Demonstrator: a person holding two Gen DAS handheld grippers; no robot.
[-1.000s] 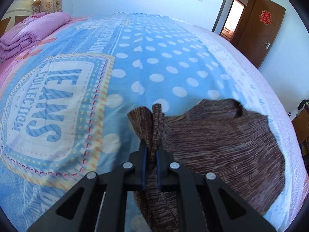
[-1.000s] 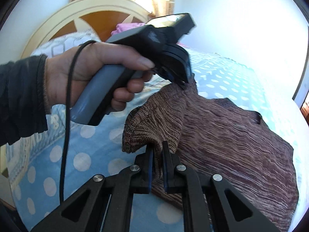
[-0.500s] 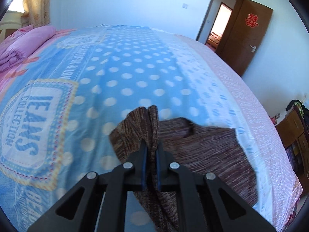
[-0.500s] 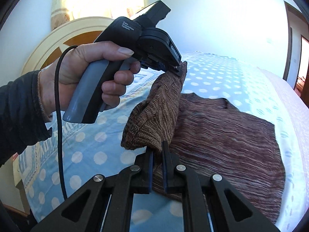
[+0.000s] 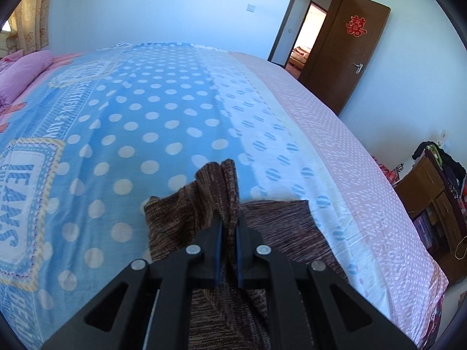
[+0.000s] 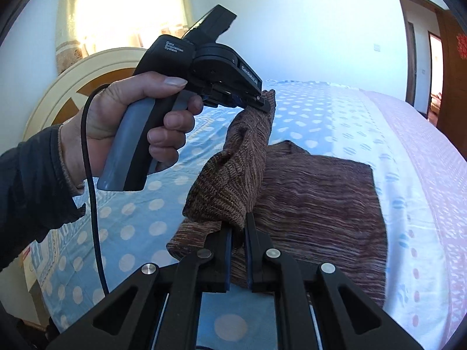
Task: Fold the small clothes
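Right wrist view: I have both tongs, left (image 6: 264, 103) and right (image 6: 238, 243), clenched on one edge of the brown knit garment (image 6: 315, 198), lifted off the bed (image 6: 335, 110). Mid-fold; next I should carry this edge across and lay it flat.

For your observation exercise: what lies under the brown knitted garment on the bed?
Under the brown knitted garment lies the blue dotted bedspread, showing all around it. The patch directly beneath is covered. One edge is lifted by the left gripper and right gripper.
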